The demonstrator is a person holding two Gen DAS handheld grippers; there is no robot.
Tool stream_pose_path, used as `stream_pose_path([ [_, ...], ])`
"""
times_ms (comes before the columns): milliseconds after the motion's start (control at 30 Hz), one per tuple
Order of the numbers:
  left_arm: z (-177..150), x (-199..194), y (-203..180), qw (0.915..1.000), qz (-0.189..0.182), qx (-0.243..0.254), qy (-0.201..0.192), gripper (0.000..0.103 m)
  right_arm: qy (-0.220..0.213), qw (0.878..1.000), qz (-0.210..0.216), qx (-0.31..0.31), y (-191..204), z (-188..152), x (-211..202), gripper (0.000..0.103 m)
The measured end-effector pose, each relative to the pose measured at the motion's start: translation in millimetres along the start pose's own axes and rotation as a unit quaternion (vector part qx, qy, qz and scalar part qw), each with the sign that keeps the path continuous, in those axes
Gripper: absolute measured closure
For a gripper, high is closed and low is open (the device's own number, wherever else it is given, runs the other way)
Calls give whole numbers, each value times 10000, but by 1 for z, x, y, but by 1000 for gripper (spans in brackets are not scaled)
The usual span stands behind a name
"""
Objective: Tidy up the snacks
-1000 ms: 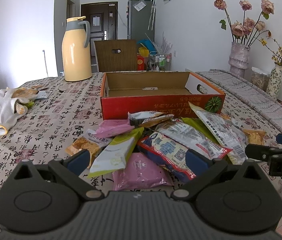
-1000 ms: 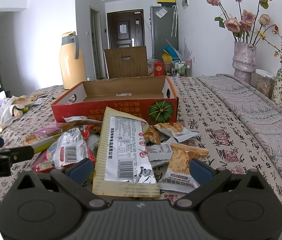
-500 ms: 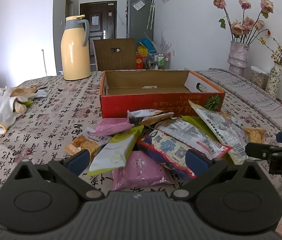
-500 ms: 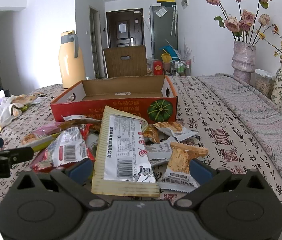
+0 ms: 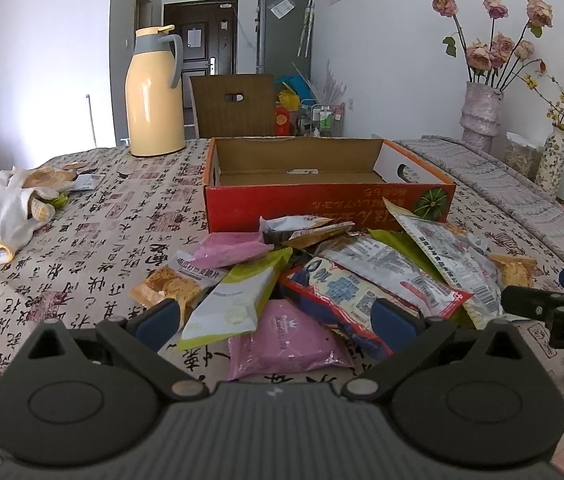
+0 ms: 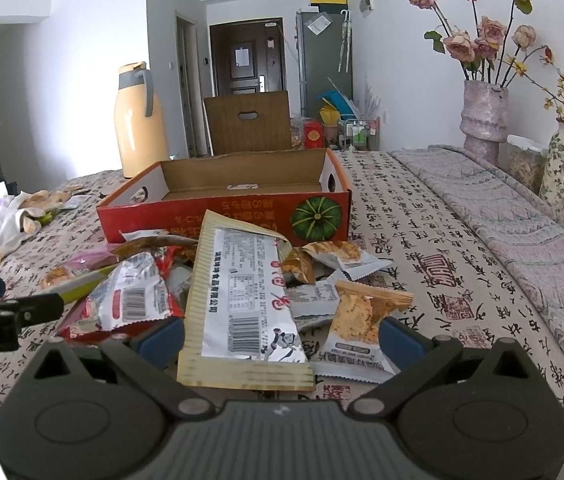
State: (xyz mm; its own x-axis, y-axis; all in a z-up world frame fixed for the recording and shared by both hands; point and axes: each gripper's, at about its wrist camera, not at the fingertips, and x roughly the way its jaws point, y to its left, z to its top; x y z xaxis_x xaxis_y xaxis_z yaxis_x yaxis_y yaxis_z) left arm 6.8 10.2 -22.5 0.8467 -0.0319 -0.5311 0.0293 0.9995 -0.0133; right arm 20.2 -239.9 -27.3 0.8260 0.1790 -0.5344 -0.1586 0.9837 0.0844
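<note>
Calligraphy-print cloth covers the worktop (image 5: pixel 93 240) where loose foil snack packets (image 5: pixel 362 280) lie piled before the empty red cardboard box (image 5: pixel 322 184); with both grippers' jaws spread wide and empty, left gripper (image 5: pixel 275 322) and right gripper (image 6: pixel 279 338), lift top packets first.

The left gripper (image 5: pixel 275 322) is dark grey plastic. It has a ribbed middle, two big round bumps like ears, and two small silver screws. Its fingertips (image 5: pixel 157 318) have blue pads. The right gripper (image 6: pixel 279 334) looks just the same, and its side has white letters on it.
</note>
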Motion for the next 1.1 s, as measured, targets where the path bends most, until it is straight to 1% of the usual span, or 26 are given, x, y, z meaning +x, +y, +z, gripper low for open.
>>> stream_pose_path([
  [333,0,8,4,10000,25,-80,52,0,-164,9998,33,70,-4,6,5,1],
  [500,1,13,8,9999,63,-134,84,0,-162,9995,265,10,3,15,24,5],
  [533,1,15,9,9998,70,-147,97,0,-148,9995,290,9,4,17,29,5],
  [633,1,18,13,9997,105,-175,122,0,-32,9992,397,44,6,23,46,12],
  [767,1,22,20,9995,157,-237,154,0,175,9985,508,95,8,23,67,14],
  [833,2,25,24,9993,178,-276,176,0,287,9980,551,138,8,20,77,16],
  [933,2,28,28,9991,206,-306,201,0,398,9966,683,227,7,16,85,28],
  [1033,2,30,31,9989,209,-348,224,0,430,9960,730,295,5,13,88,34],
  [1100,2,32,33,9988,210,-361,238,0,401,9954,791,365,3,12,85,46],
])
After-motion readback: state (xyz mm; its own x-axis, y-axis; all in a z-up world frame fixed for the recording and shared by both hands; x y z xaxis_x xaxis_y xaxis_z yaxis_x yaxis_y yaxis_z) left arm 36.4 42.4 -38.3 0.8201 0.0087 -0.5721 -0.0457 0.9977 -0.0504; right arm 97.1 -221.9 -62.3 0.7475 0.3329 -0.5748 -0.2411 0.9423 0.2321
